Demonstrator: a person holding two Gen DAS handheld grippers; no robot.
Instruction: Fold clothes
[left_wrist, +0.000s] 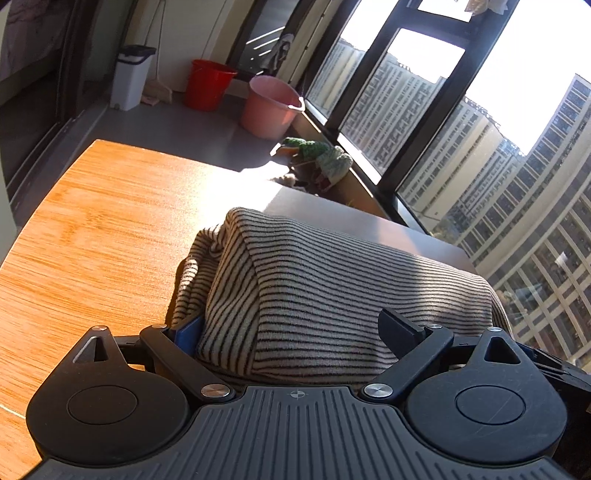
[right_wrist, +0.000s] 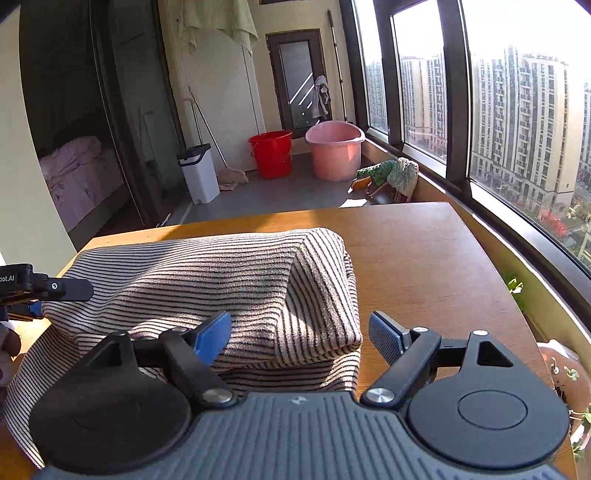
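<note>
Left gripper (left_wrist: 291, 328) straddles one end of the folded striped garment (left_wrist: 325, 291), jaws wide, not pinching; right gripper (right_wrist: 299, 336) brackets the other end, equally wide. Garment lies bundled on the wooden table (right_wrist: 424, 258), seemingly released to settle.

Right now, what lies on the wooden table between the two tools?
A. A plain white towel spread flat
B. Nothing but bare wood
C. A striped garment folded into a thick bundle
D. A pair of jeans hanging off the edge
C: the striped garment sits doubled over in a thick bundle on the wooden table, with thin dark stripes on beige cloth.
</note>
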